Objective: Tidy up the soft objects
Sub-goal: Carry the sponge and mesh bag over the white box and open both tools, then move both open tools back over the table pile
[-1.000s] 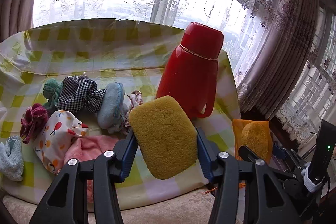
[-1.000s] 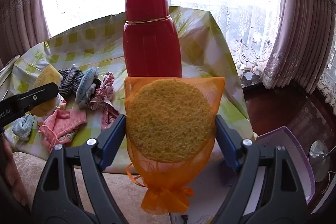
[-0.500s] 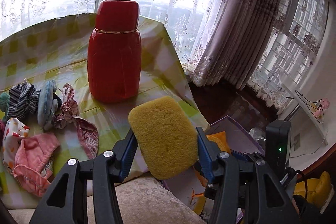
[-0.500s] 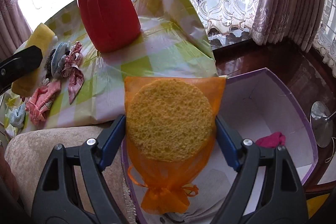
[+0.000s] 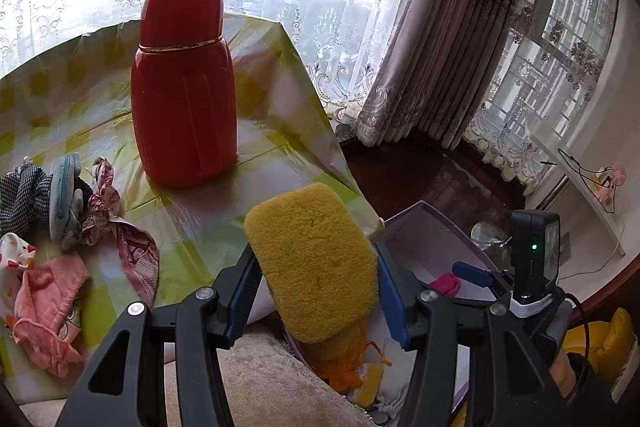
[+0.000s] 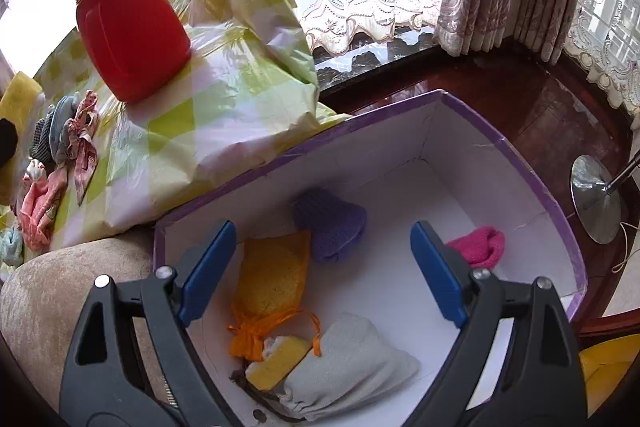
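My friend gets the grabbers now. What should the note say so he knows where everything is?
Left gripper: shut on the yellow sponge, near the box's edge.
Right gripper: its jaws have just been opening and are empty, over the purple box.
Done: the orange mesh bag with its round sponge lies in the box, beside a purple knit piece, a pink cloth and a grey pouch.
Left: drop the yellow sponge in, then fetch the cloth pile beside the red flask.
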